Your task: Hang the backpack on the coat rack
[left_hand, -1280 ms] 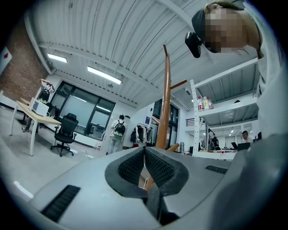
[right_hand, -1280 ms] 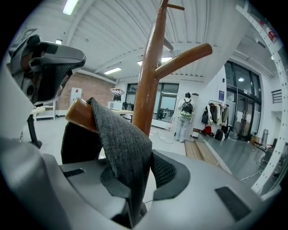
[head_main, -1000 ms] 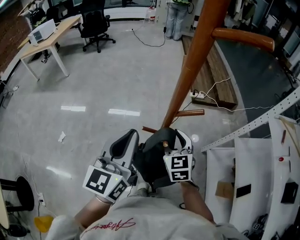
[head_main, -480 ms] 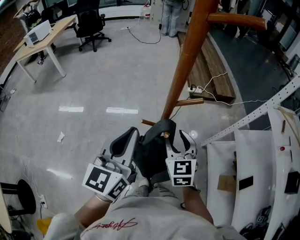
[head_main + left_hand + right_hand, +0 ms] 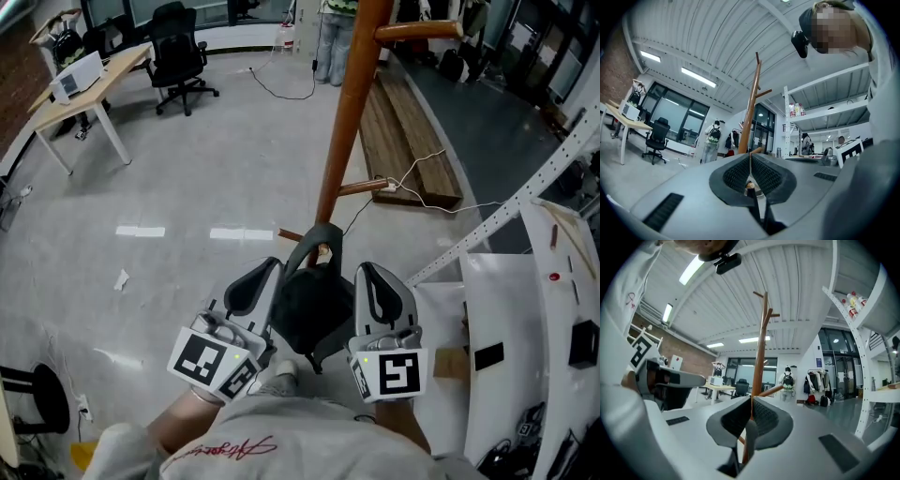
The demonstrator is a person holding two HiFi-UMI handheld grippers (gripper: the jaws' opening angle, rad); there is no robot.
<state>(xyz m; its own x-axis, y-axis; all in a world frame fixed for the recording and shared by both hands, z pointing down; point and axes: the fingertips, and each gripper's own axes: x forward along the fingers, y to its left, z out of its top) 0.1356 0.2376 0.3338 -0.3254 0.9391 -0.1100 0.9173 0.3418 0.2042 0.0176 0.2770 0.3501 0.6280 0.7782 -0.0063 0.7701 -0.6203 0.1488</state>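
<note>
The black backpack hangs between my two grippers, its top loop close to the foot of the brown coat rack pole. On the bag's left is my left gripper. Its pads meet in the left gripper view with a dark strap pinched below them. My right gripper is beside the bag's right side, apart from it. Its jaws are closing, and in the right gripper view the pads meet with nothing between them. The rack stands straight ahead, with an upper peg overhead.
Low pegs stick out near the pole's base. Wooden boards and a white cable lie behind it. White shelving and panels crowd the right. A desk, an office chair and a standing person are far off.
My right gripper let go of the backpack's top, drew back to the bag's right side and closed its jaws. The left gripper kept its hold and shifted slightly. The view tilted up along the pole.
</note>
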